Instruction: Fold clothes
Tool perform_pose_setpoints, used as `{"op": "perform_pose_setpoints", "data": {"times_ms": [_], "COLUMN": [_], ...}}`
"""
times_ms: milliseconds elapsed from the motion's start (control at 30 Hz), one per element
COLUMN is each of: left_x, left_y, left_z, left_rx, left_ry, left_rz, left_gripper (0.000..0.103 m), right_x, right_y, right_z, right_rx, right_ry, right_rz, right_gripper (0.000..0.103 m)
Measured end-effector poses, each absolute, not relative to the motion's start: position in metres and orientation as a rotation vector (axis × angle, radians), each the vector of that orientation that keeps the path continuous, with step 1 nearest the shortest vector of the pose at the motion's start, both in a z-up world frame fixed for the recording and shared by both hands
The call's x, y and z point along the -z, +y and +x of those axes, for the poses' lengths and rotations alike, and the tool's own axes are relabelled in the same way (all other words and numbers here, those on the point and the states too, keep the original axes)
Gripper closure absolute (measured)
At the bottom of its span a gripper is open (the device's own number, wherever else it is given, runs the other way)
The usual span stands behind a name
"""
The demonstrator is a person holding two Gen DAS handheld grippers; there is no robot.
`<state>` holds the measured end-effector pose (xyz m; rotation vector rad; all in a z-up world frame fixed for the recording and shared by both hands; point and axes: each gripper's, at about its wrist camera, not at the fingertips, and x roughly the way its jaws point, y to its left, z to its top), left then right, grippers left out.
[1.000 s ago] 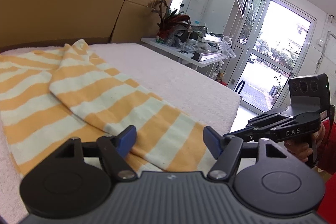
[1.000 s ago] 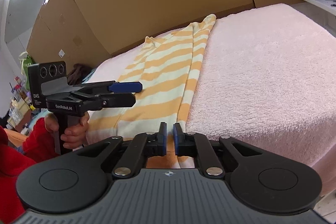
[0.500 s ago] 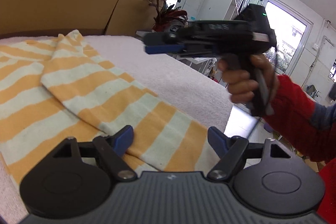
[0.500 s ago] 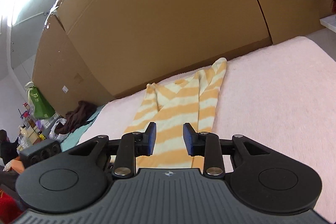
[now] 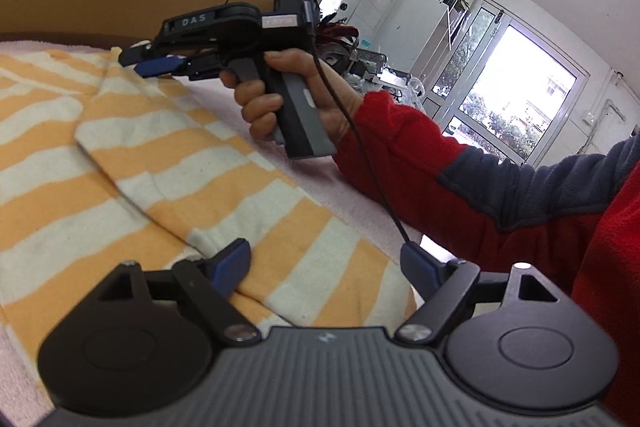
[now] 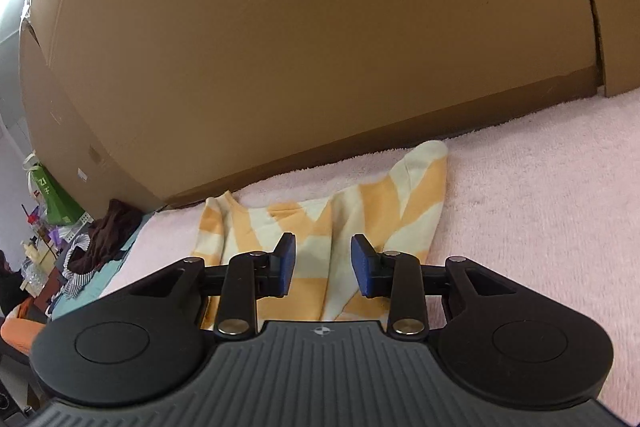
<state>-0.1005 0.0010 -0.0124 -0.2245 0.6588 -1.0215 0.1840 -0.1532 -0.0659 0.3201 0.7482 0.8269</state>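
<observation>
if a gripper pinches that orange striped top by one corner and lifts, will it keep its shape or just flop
Probably flop: the striped top is soft knit, already lying in loose folds on the pink towel. It looks thin and light, so a single pinch would likely lift it. The fuzzy towel may drag on it, so pushing would likely bunch it.

Both wrist views look low, close over the striped garment (image 5: 120, 163).

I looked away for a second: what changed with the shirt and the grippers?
The right hand-held gripper let go of the near hem, opened, and travelled to the far collar end of the striped shirt. The left hand-held gripper is opening wider. The shirt stayed flat.
</observation>
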Motion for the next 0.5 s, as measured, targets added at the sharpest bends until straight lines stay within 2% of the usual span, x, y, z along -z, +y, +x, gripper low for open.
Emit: {"op": "perform_pose_setpoints", "data": {"times_ms": [67, 100, 267, 500], "left_x": [0.013, 0.013, 0.013, -0.001], "left_y": [0.001, 0.001, 0.004, -0.003], "left_z": [-0.100, -0.100, -0.100, -0.105], "left_rx": [1.025, 1.027, 1.031, 1.006], "left_ry": [0.661, 0.663, 0.668, 0.678], "left_rz": [-0.232, -0.238, -0.244, -0.162], "left_gripper": [0.020, 0.019, 0.018, 0.019], "right_x": [0.061, 0.059, 0.049, 0.065], "right_y": [-0.149, -0.151, -0.173, -0.173], "right_z": [0.184, 0.183, 0.173, 0.191], "right_rx": [-0.874, -0.904, -0.940, -0.794], "right_ry": [0.751, 0.739, 0.635, 0.673], "right_rz": [0.276, 0.280, 0.334, 0.315], "right_gripper": [0.097, 0.100, 0.100, 0.097]}}
